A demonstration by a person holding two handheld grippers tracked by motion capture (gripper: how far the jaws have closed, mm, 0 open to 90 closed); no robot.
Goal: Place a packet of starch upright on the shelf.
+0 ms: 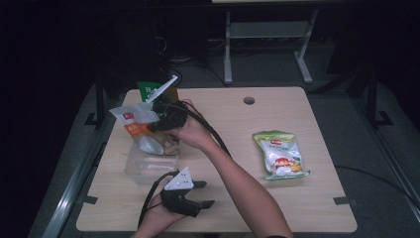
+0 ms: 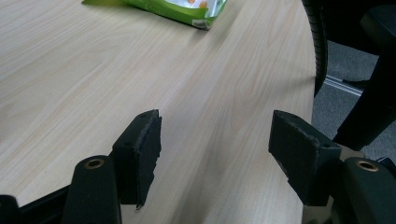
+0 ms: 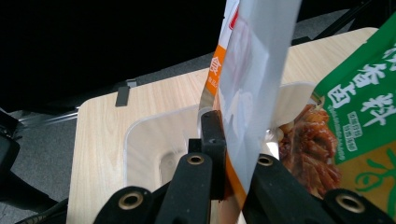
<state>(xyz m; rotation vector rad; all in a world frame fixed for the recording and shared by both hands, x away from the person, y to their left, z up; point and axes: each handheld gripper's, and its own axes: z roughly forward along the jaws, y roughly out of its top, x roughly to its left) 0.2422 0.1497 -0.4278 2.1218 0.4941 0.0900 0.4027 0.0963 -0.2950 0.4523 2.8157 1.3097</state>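
Observation:
My right gripper (image 1: 156,124) is shut on a white and orange snack bag (image 1: 134,125) and holds it upright over a clear plastic container (image 1: 148,168) at the table's left. In the right gripper view the jaws of that gripper (image 3: 233,140) pinch the bag (image 3: 245,84) above the container (image 3: 149,140). A green bag (image 3: 364,107) stands right beside it; it is the green bag (image 1: 147,89) at the container's far end. My left gripper (image 1: 207,194) rests open near the front edge, with bare table between the fingers of the left gripper (image 2: 215,140).
A green and white snack bag (image 1: 280,154) lies flat on the right half of the wooden table (image 1: 233,124), and the left gripper view catches its edge (image 2: 187,11). A cable hole (image 1: 249,100) sits near the far edge. The right gripper's cable (image 1: 213,131) trails along the forearm.

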